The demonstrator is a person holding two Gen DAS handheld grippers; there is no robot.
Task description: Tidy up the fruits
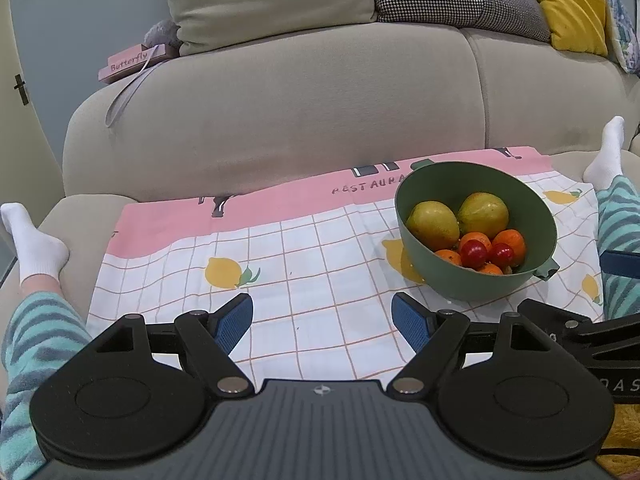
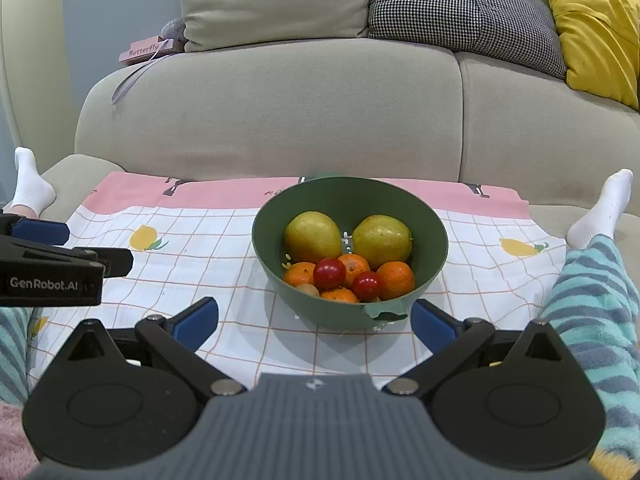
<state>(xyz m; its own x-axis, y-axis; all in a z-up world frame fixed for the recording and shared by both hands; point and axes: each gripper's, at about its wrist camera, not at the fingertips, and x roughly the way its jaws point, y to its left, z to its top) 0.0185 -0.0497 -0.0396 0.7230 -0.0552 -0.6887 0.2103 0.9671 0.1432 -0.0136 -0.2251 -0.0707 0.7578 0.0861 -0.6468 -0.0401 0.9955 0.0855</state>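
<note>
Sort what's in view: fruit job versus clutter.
Job: green bowl, two pears, oranges, two red fruits, checked cloth.
Clutter: pink book, grey cushion, houndstooth cushion, yellow cushion.

Both grippers, left (image 1: 322, 322) & right (image 2: 314, 322), wide apart, empty.

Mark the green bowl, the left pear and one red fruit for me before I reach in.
green bowl (image 2: 434, 216): right wrist view, bare inner wall at right.
left pear (image 2: 313, 237): right wrist view, middle of its skin.
red fruit (image 2: 329, 273): right wrist view, centre of the left one.
</note>
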